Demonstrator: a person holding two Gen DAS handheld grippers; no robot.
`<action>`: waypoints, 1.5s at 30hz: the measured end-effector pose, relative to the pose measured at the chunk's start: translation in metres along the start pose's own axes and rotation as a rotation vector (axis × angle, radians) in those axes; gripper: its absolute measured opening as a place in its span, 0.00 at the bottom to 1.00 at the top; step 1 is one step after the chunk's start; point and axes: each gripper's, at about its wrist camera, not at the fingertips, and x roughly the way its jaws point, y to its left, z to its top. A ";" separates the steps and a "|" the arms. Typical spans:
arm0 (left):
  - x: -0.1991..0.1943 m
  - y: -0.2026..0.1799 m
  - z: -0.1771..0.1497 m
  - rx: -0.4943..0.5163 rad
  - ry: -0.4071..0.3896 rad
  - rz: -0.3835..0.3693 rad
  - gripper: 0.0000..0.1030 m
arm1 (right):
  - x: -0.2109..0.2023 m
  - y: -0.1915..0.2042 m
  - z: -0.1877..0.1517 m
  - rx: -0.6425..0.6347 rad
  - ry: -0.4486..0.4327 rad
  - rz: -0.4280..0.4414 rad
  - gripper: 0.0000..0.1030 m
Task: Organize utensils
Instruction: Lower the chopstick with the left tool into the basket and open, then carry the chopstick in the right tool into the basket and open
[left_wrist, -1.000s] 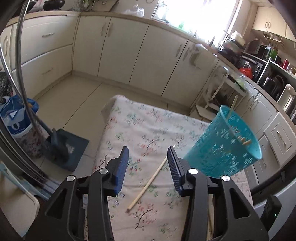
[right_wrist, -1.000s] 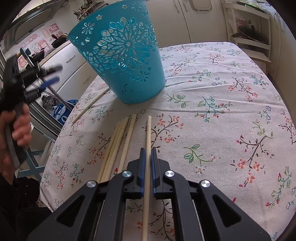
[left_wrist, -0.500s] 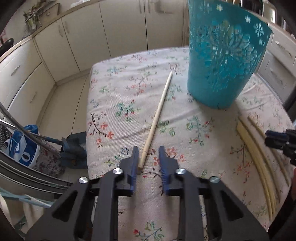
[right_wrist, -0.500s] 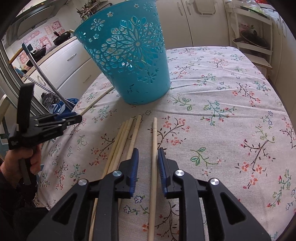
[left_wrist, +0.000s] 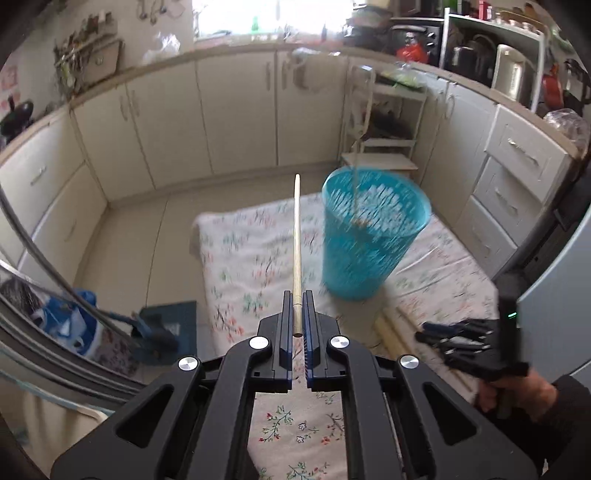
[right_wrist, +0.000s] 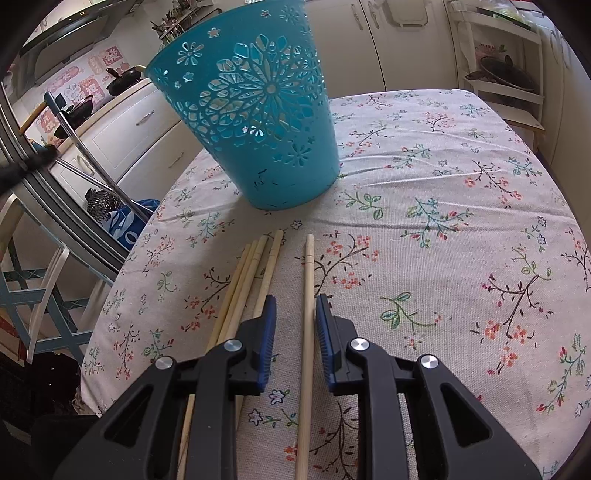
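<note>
L gripper (left_wrist: 296, 306) just clamped on a chopstick (left_wrist: 296, 236) — jaws were apart w/ the stick lying between them on the cloth a sec ago, now pinched tight on its near end, stick off the worktop (left_wrist: 236, 258) and pointing fwd, clear of the cloth. View has gone from low over the cloth to looking down at the teal basket (left_wrist: 373, 236) from above; the held stick sits just left of the basket, tip about level w/ its rim in the frame. Basket is blurred, something thin seems to stand inside it — can't tell what.

R gripper (right_wrist: 295, 317) did the opposite — was pinched on the single chopstick (right_wrist: 307, 295) a sec ago, jaws have since opened. Now released: stick lies flat on the cloth between the pads, gap visible both sides, not touching. Bundle of four-ish chopsticks (right_wrist: 255, 273) lies just left of that one, all on the near side of the basket, tips pointing at it.

Meaning for task: L pick looks done, next is prob carry over the basket rim + drop in. R side not yet picked. At least five sticks left on the worktop, so task is early/mid imo. Risk: long stick held only at the end — may swing and clip the rim.
</note>
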 end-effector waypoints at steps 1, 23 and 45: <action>-0.009 -0.005 0.009 0.019 0.001 -0.005 0.04 | 0.000 -0.001 0.000 0.003 -0.001 0.002 0.22; 0.025 -0.084 0.115 0.372 0.227 0.092 0.05 | -0.004 -0.006 0.002 0.009 0.011 0.013 0.22; 0.010 -0.029 -0.040 -0.306 -0.146 -0.023 0.57 | -0.018 -0.008 0.001 -0.018 -0.060 -0.042 0.06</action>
